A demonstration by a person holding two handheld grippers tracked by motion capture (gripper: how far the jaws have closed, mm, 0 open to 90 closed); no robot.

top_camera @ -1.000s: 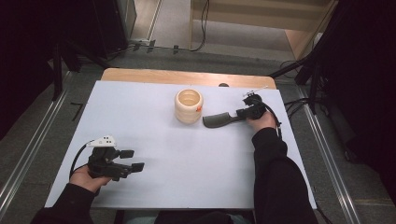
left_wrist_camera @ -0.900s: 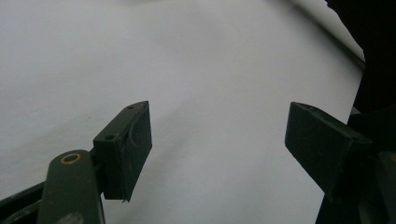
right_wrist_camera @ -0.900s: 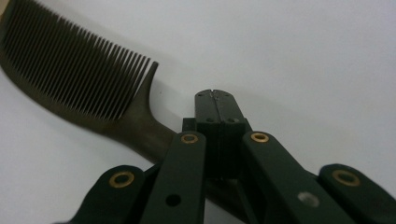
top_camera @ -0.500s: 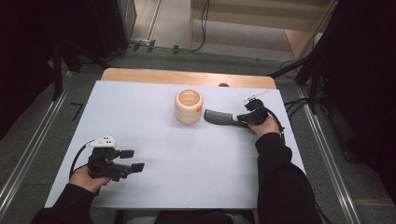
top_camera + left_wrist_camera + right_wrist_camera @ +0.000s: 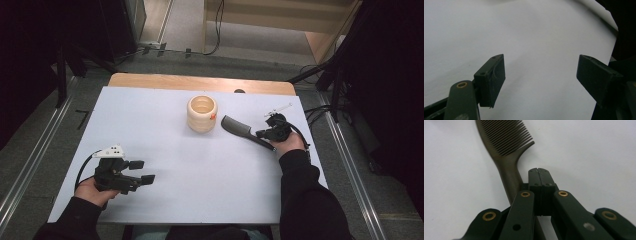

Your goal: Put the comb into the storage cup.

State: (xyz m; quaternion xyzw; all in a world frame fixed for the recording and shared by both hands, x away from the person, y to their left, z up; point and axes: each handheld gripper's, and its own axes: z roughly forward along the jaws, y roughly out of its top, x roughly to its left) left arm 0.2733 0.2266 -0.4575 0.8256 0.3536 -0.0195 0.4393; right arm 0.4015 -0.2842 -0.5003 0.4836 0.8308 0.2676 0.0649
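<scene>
A dark comb (image 5: pixel 241 129) lies flat on the white table (image 5: pixel 200 200), right of a cream ribbed cup (image 5: pixel 201 114) with a small orange mark on its side. My right gripper (image 5: pixel 267 134) rests at the comb's handle end. In the right gripper view its jaws are pressed together (image 5: pixel 539 173) with nothing between the pads, and the comb (image 5: pixel 505 142) runs past their left side, its handle slipping under the linkage. My left gripper (image 5: pixel 142 172) stands open low over bare table at the front left, its pads (image 5: pixel 492 77) wide apart.
The table's wooden far edge (image 5: pixel 200 82) lies behind the cup. A small white item (image 5: pixel 278 109) lies near the right gripper. Metal rails and cables run along both sides of the table.
The right hand has swung nearer and to the right, and the comb has turned so its teeth point toward the cup. The left gripper has stayed in place.
</scene>
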